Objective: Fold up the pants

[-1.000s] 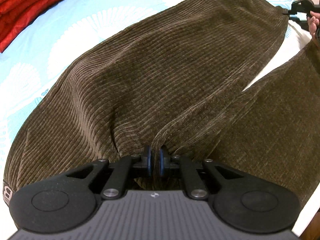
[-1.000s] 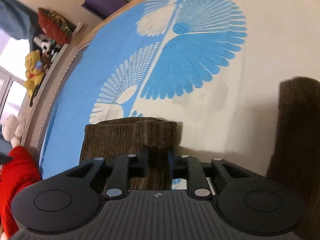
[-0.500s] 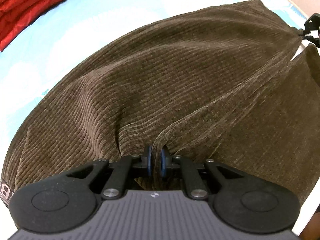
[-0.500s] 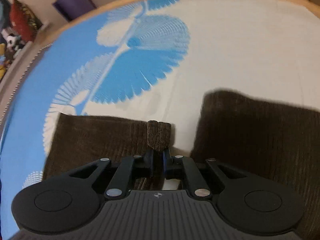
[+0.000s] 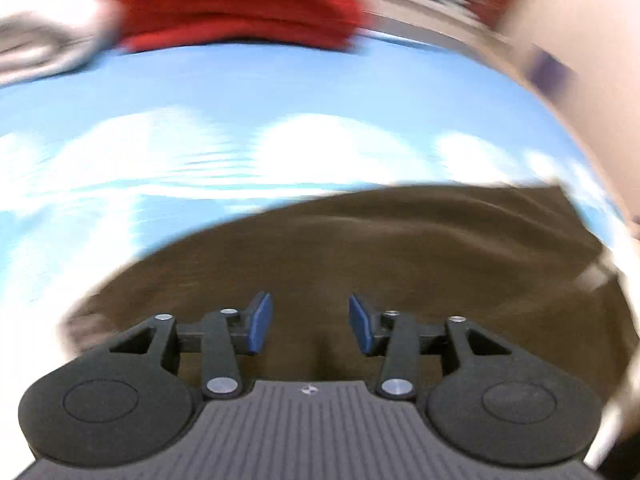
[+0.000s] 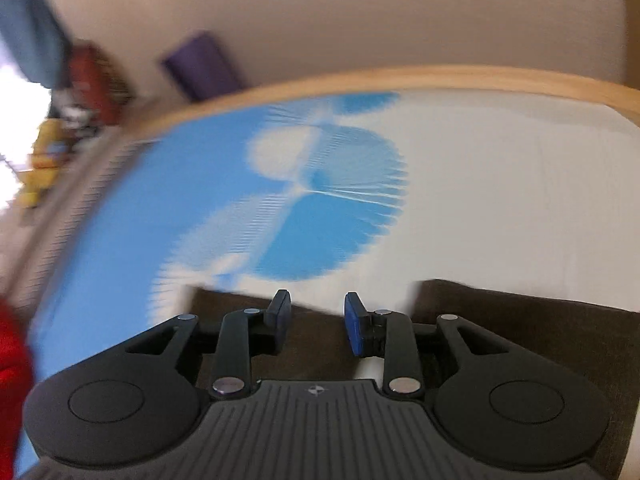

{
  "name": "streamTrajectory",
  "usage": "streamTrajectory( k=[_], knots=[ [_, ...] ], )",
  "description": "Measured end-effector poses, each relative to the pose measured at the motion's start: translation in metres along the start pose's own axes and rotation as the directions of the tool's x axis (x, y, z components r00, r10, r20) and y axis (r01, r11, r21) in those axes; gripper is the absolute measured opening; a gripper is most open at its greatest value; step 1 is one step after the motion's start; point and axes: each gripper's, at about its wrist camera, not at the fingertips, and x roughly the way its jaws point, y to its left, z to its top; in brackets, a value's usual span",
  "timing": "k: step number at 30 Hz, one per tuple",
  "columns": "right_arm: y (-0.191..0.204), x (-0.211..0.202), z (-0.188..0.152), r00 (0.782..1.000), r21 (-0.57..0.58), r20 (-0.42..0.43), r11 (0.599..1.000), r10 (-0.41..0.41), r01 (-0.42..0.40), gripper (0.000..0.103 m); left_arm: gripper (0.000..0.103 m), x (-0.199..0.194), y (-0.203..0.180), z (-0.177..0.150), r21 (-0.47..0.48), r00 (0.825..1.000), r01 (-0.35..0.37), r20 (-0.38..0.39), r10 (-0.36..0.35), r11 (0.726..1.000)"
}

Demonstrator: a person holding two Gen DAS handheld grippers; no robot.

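Note:
The brown corduroy pants (image 5: 400,248) lie spread on the blue and white bedsheet (image 5: 200,128), blurred by motion in the left wrist view. My left gripper (image 5: 306,322) hovers above the pants, its jaws opening, with only the cloth below showing through the gap. In the right wrist view two leg ends of the pants (image 6: 520,328) lie on the sheet (image 6: 500,200) below my right gripper (image 6: 316,318). Its jaws are opening too, and nothing is pinched between the blue pads.
A red folded blanket (image 5: 240,4) and a pale bundle (image 5: 40,44) lie at the far side of the bed. The wooden bed edge (image 6: 400,76) curves behind the sheet, with a purple roll (image 6: 200,64), stuffed toys (image 6: 40,160) and a wall beyond.
Both grippers were pinching folds of the pants and have let go. Both have lifted away from the cloth, and the left view has swung toward the red blanket.

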Motion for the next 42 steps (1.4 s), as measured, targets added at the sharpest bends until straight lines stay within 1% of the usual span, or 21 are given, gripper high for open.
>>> streamTrajectory(
  k=[2, 4, 7, 8, 11, 12, 13, 15, 16, 18, 19, 21, 23, 25, 28, 31, 34, 36, 38, 40, 42],
  knots=[
    [0.012, -0.028, -0.002, 0.992, -0.039, -0.008, 0.992, 0.124, -0.124, 0.032, 0.050, 0.001, 0.046, -0.005, -0.090, 0.993, -0.122, -0.003, 0.122, 0.988],
    [0.026, -0.057, -0.005, 0.974, -0.120, -0.017, 0.967, 0.225, -0.225, 0.032, 0.050, 0.005, 0.090, -0.015, -0.187, 0.985, -0.171, -0.007, 0.173, 0.967],
    [0.040, -0.103, -0.013, 0.929, -0.266, -0.053, 0.891, 0.367, -0.367, 0.035, 0.050, 0.015, 0.146, -0.036, -0.366, 0.984, -0.172, -0.028, 0.174, 0.915],
    [0.043, -0.113, -0.014, 0.917, -0.304, -0.063, 0.868, 0.393, -0.393, 0.035, 0.051, 0.018, 0.153, -0.041, -0.389, 0.987, -0.154, -0.019, 0.159, 0.908],
    [0.038, -0.143, -0.025, 0.888, -0.388, -0.101, 0.804, 0.449, -0.451, 0.041, 0.060, 0.027, 0.157, -0.058, -0.400, 0.995, -0.083, 0.013, 0.096, 0.913],
    [0.033, -0.150, -0.031, 0.883, -0.416, -0.105, 0.787, 0.457, -0.456, 0.042, 0.061, 0.032, 0.152, -0.061, -0.392, 0.996, -0.080, 0.014, 0.092, 0.917],
    [0.027, -0.154, -0.037, 0.886, -0.436, -0.095, 0.781, 0.454, -0.447, 0.042, 0.066, 0.036, 0.149, -0.064, -0.379, 0.994, -0.084, 0.035, 0.105, 0.921],
    [0.015, -0.162, -0.047, 0.899, -0.431, -0.087, 0.797, 0.429, -0.423, 0.042, 0.069, 0.046, 0.140, -0.065, -0.349, 0.989, -0.116, 0.046, 0.141, 0.930],
    [0.011, -0.158, -0.048, 0.915, -0.410, -0.107, 0.821, 0.389, -0.397, 0.042, 0.068, 0.048, 0.135, -0.067, -0.329, 0.986, -0.136, 0.045, 0.160, 0.935],
    [0.001, -0.159, -0.043, 0.926, -0.341, -0.076, 0.863, 0.370, -0.373, 0.042, 0.052, 0.048, 0.131, -0.065, -0.305, 0.980, -0.161, 0.062, 0.188, 0.939],
    [-0.001, -0.161, -0.042, 0.929, -0.330, -0.055, 0.872, 0.365, -0.362, 0.042, 0.040, 0.049, 0.130, -0.064, -0.294, 0.980, -0.161, 0.067, 0.188, 0.942],
    [-0.002, -0.162, -0.041, 0.943, -0.353, -0.019, 0.880, 0.332, -0.317, 0.042, 0.035, 0.047, 0.129, -0.061, -0.270, 0.974, -0.180, 0.083, 0.209, 0.946],
    [-0.007, -0.160, -0.042, 0.950, -0.353, -0.018, 0.887, 0.312, -0.298, 0.042, 0.034, 0.038, 0.124, -0.055, -0.247, 0.953, -0.230, 0.138, 0.269, 0.941],
    [-0.012, -0.160, -0.042, 0.951, -0.336, -0.023, 0.894, 0.307, -0.297, 0.042, 0.036, 0.029, 0.121, -0.052, -0.242, 0.943, -0.253, 0.154, 0.295, 0.937],
    [-0.015, -0.161, -0.041, 0.955, -0.353, -0.020, 0.892, 0.296, -0.284, 0.042, 0.043, 0.020, 0.124, -0.049, -0.270, 0.970, -0.212, 0.061, 0.237, 0.939],
    [-0.018, -0.158, -0.040, 0.952, -0.349, -0.035, 0.889, 0.304, -0.296, 0.042, 0.056, -0.008, 0.128, -0.056, -0.325, 0.971, -0.222, 0.016, 0.240, 0.919],
    [-0.017, -0.156, -0.039, 0.946, -0.353, -0.059, 0.880, 0.319, -0.319, 0.042, 0.057, -0.035, 0.126, -0.068, -0.340, 0.983, -0.181, -0.069, 0.167, 0.923],
    [-0.016, -0.158, -0.040, 0.937, -0.353, -0.079, 0.870, 0.340, -0.346, 0.042, 0.060, -0.048, 0.115, -0.086, -0.286, 0.983, -0.154, -0.140, 0.117, 0.946],
    [-0.015, -0.161, -0.042, 0.926, -0.348, -0.099, 0.859, 0.365, -0.376, 0.042, 0.066, -0.060, 0.100, -0.109, -0.210, 0.977, -0.172, -0.162, 0.140, 0.962],
    [-0.014, -0.165, -0.045, 0.917, -0.346, -0.113, 0.850, 0.382, -0.397, 0.042, 0.068, -0.064, 0.091, -0.134, -0.167, 0.968, -0.216, -0.163, 0.189, 0.962],
    [-0.013, -0.170, -0.049, 0.908, -0.338, -0.126, 0.844, 0.399, -0.417, 0.042, 0.068, -0.059, 0.091, -0.158, -0.193, 0.968, -0.220, -0.166, 0.190, 0.956]
  ],
)
